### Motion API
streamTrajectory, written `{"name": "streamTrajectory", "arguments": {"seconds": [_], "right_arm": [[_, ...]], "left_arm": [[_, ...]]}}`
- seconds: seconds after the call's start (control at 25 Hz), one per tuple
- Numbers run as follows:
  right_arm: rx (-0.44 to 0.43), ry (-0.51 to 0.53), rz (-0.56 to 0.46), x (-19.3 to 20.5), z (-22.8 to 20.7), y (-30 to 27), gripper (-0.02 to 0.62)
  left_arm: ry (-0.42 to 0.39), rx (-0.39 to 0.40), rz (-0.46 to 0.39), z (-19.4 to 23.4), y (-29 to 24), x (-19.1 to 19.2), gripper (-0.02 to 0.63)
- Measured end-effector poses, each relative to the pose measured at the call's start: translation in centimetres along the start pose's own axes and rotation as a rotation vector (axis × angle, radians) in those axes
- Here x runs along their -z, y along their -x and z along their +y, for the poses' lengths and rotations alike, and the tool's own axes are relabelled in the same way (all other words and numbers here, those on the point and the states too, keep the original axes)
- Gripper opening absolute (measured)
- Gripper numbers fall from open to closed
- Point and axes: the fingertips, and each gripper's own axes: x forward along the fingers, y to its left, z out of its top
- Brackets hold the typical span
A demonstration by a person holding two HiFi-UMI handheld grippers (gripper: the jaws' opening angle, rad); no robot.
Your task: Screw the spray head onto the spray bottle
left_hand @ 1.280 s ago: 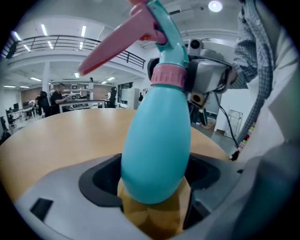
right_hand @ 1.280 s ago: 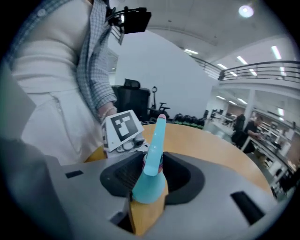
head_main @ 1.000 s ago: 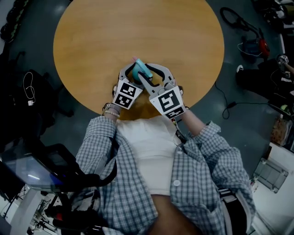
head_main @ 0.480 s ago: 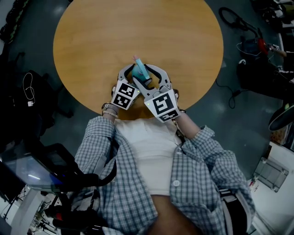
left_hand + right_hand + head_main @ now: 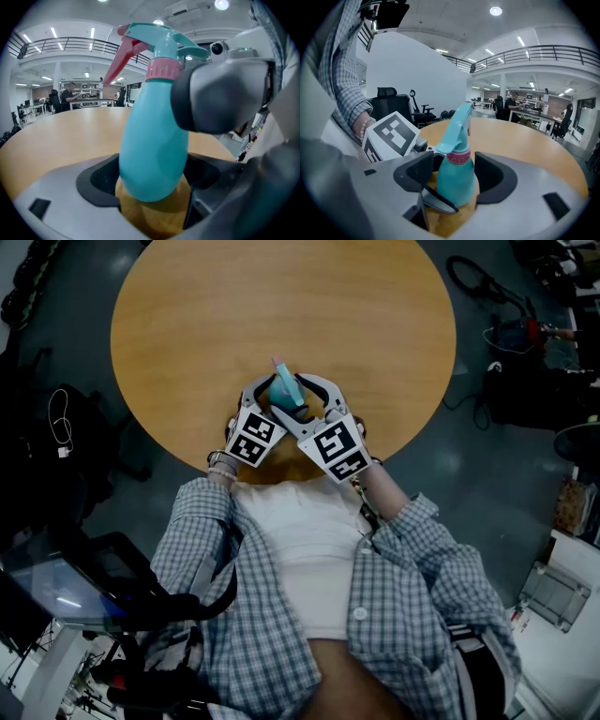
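A teal spray bottle (image 5: 286,390) stands upright near the round table's front edge. Its spray head (image 5: 159,40), teal with a pink trigger, sits on top over a pink collar (image 5: 163,70). My left gripper (image 5: 267,395) is shut on the bottle's lower body (image 5: 154,150). My right gripper (image 5: 309,397) reaches in from the right at the height of the collar (image 5: 459,157). Its jaws are opening, with the bottle (image 5: 457,183) between them and a gap on each side. A right gripper jaw fills the upper right of the left gripper view.
The wooden table (image 5: 281,306) stretches away beyond the bottle. Cables and dark bags (image 5: 511,334) lie on the floor to the right. An office chair (image 5: 393,105) stands behind the table, and people sit at distant desks (image 5: 513,105).
The right gripper's marker cube has turned and shifted slightly at the bottle's top. The bottle and the left gripper have stayed in place.
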Motion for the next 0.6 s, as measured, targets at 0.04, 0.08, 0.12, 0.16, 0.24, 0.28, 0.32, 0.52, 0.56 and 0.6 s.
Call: {"name": "streamTrajectory", "arguments": {"seconds": [0.04,0.08,0.12,0.16,0.24,0.28,0.32,0.52,0.56,0.6], "right_arm": [[0.000,-0.003,0.004,0.2,0.0,-0.1,0.249],[0.000,-0.008,0.004,0.3,0.0,-0.1,0.250],[0.001,-0.015,0.004,0.4,-0.1,-0.1,0.250],[0.000,-0.023,0.004,0.6,-0.1,0.0,0.249],[-0.004,-0.033,0.008,0.9,-0.2,0.1,0.250],[-0.008,-0.035,0.011,1.2,-0.3,0.2,0.251],[-0.013,-0.037,0.015,1.4,-0.3,0.4,0.253],[-0.053,-0.032,0.024,2.9,0.5,1.5,0.253],[-0.060,-0.036,0.024,3.3,0.7,1.8,0.253],[-0.063,-0.046,0.024,3.7,0.8,2.1,0.253]], "left_arm": [[0.002,0.005,0.001,-0.1,0.0,0.0,0.408],[0.004,0.012,0.002,-0.2,0.0,-0.1,0.427],[0.005,0.020,0.003,-0.4,0.1,-0.3,0.450],[0.006,0.028,0.004,-0.5,0.1,-0.2,0.464],[0.005,0.039,0.012,-0.8,-0.1,0.4,0.476],[0.000,0.041,0.018,-0.9,-0.1,0.8,0.477],[-0.007,0.041,0.024,-1.0,0.1,1.1,0.476],[-0.023,0.007,0.048,0.0,2.3,2.5,0.476],[-0.018,-0.007,0.048,0.3,2.9,2.5,0.476],[-0.011,-0.018,0.043,0.5,3.6,2.4,0.476]]}}
